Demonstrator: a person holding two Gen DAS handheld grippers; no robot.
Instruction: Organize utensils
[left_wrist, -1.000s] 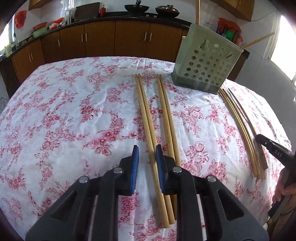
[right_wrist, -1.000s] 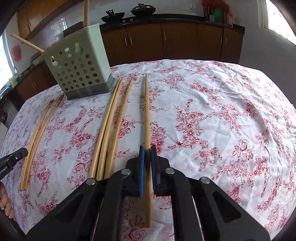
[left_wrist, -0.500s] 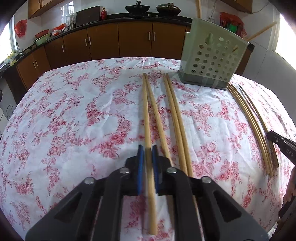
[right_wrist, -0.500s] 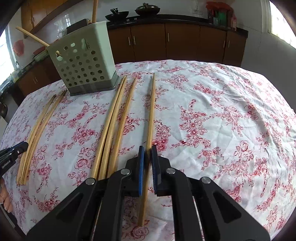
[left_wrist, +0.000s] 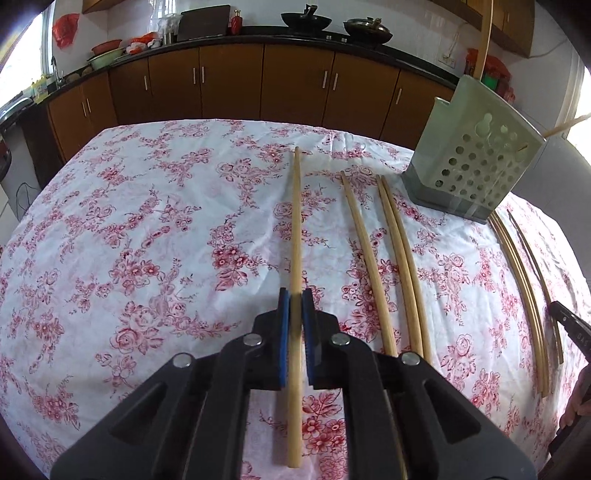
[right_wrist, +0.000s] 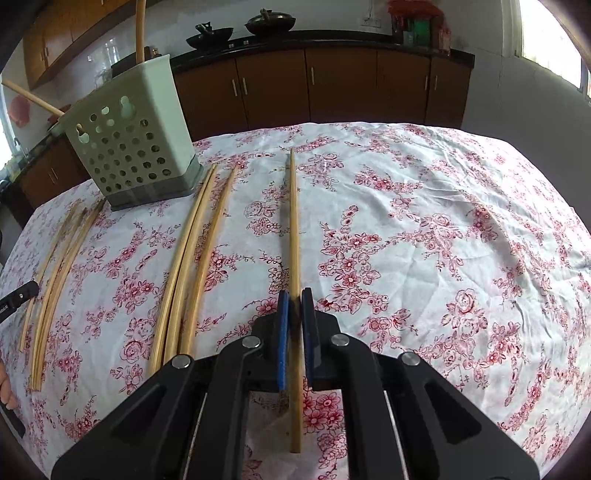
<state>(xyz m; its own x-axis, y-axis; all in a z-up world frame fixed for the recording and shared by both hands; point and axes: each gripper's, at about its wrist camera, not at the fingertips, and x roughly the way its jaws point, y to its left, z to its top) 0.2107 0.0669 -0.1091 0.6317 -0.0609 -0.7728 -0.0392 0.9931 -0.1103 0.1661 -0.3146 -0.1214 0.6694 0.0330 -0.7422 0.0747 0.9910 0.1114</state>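
My left gripper is shut on a long wooden chopstick and holds it off the floral cloth, pointing away. To its right lie a single chopstick and a pair. My right gripper is shut on another wooden chopstick, also pointing away. Left of it lie three chopsticks, and a thinner bundle lies further left. The pale green perforated utensil holder stands at the far right in the left wrist view and at the far left in the right wrist view, with chopsticks standing in it.
A thin bundle of sticks lies near the table's right edge in the left wrist view. The table carries a white cloth with red flowers. Brown kitchen cabinets stand behind the table. The other gripper's tip shows at the right edge.
My left gripper closed on a chopstick and carried it left, away from the other three. My right gripper stayed shut on its chopstick and shifted it slightly right, away from its group.
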